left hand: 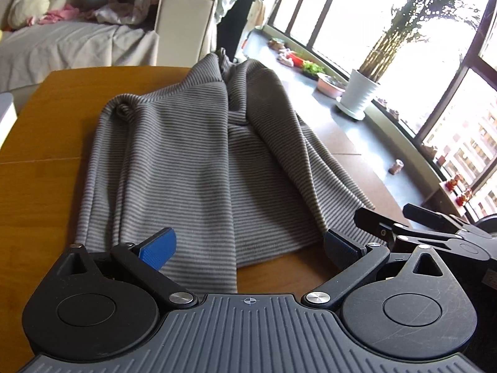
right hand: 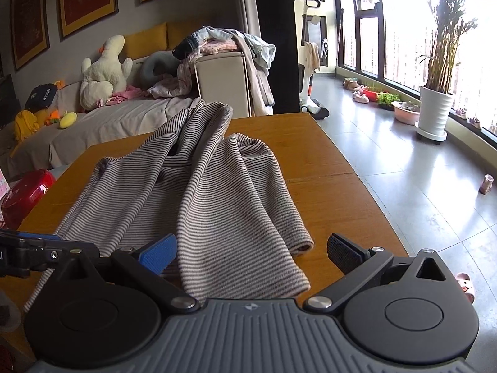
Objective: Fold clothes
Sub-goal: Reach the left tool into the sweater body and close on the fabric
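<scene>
Nearest in, both grippers are seen spread wide with nothing between the pads: the left gripper [left hand: 247, 248] is parked at the garment's near hem, the right gripper [right hand: 251, 250] at the near end of a folded-over flap or sleeve. Nothing is gripped yet.

One striped grey garment [left hand: 174, 161] is laid on the wooden table [left hand: 46, 143], partly folded, with a bunched ridge left running up the middle toward the far edge.

Stuff that could be messed up, probably:
- only the top layer gets pinched at the hem, so the layers are pulled apart and the fold is skewed
- the ridge gets pressed in as a crease if it isn't flattened first
- the far end, already close to the table's far edge in the right wrist view, gets dragged off if the cloth is pushed forward

Count: two grippers, one garment, one table. Farther back, one white planter [right hand: 435, 112] is spotted by the windows and one plush duck [right hand: 104, 71] on the bed.
</scene>
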A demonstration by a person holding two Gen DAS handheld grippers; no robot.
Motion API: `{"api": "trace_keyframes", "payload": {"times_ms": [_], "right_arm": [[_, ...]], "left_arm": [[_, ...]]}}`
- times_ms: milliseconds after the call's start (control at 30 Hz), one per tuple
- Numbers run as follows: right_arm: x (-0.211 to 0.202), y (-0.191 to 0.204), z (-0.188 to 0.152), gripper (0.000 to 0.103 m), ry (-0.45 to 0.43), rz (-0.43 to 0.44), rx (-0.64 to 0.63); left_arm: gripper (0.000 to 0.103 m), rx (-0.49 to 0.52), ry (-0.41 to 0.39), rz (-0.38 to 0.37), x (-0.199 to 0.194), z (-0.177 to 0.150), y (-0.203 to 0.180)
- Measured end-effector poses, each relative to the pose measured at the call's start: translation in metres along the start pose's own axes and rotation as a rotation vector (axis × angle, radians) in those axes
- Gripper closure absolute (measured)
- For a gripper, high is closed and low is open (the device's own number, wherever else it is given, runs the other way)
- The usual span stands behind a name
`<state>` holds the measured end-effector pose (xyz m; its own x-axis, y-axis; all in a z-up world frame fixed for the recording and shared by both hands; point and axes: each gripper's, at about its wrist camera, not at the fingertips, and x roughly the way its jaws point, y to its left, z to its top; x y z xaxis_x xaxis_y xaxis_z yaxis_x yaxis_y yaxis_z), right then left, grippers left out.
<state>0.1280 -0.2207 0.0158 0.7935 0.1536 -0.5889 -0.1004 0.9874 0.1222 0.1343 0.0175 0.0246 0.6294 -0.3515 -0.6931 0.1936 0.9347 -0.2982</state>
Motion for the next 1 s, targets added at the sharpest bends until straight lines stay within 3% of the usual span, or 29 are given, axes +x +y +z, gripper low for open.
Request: {"api": "trace_keyframes", "payload": {"times_ms": [267,300,400,467,567,800,1000], "right_arm": [[0.067,0.001,0.049,0.000,0.068,0.069,0.110],[0.077,0.002,0.054,0.000,0.075,0.086,0.128],[0.108,0.008,0.065,0.000,0.100,0.094,0.147],[0.128,0.010,0.066,0.000,0.142,0.079,0.162],[0.144,0.015,0.063,0.000,0.145,0.055,0.154],[0.150,0.045,0.050,0.000,0.147,-0.019,-0.104],[0.149,0.041,0.047,0.000,0.122,0.006,-0.134]], "left_arm": [[0.000,-0.026,0.056,-0.073,0.035,0.038,0.033],[0.000,-0.026,0.057,-0.045,0.041,0.041,0.037],[0.000,0.030,0.032,0.149,0.059,0.051,0.042],[0.000,0.051,0.035,0.235,0.070,0.055,0.045],[0.000,0.020,0.070,0.228,0.080,0.058,0.054],[0.000,0.063,0.038,0.277,0.081,0.050,0.045],[0.000,0.061,0.000,0.291,0.084,0.047,0.045]]}}
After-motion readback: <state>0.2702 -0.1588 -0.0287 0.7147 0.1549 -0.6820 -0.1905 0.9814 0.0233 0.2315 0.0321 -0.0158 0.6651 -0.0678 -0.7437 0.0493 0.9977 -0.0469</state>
